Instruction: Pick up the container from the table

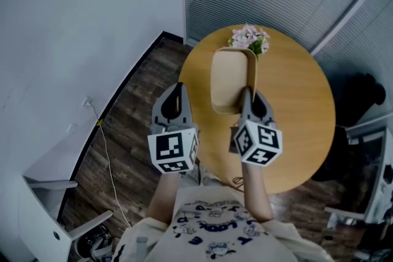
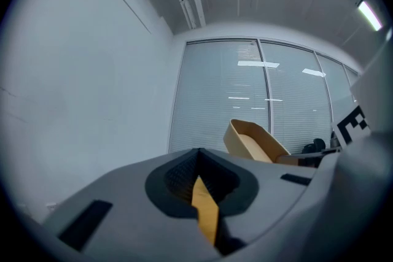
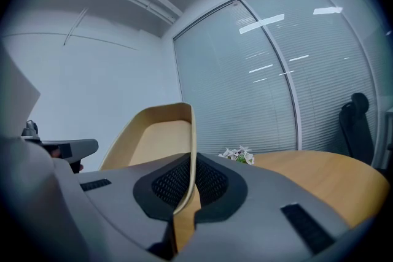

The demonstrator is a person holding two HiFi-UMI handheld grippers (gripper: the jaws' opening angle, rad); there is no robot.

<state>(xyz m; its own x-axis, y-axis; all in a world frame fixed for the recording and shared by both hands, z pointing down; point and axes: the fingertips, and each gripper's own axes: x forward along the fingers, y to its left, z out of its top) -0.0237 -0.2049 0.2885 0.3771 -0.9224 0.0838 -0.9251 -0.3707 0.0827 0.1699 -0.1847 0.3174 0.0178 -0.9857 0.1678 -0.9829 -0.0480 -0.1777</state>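
Round wooden table (image 1: 295,101) by the glass wall, tan container (image 1: 230,80) held up over it.
Right gripper (image 1: 247,95) is clamped on the container's right wall; left gripper (image 1: 178,88) hangs alongside, jaws together on nothing; small pink flowers (image 1: 249,38) sit just beyond.

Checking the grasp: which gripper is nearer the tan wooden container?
Right. The right gripper clamps the wall of the tan wooden container; the left gripper hangs beside it, apart.

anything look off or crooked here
Only the container: the right gripper pinches just one side wall, so it hangs tilted in the left gripper view. It looks empty; nothing is spilled or damaged.
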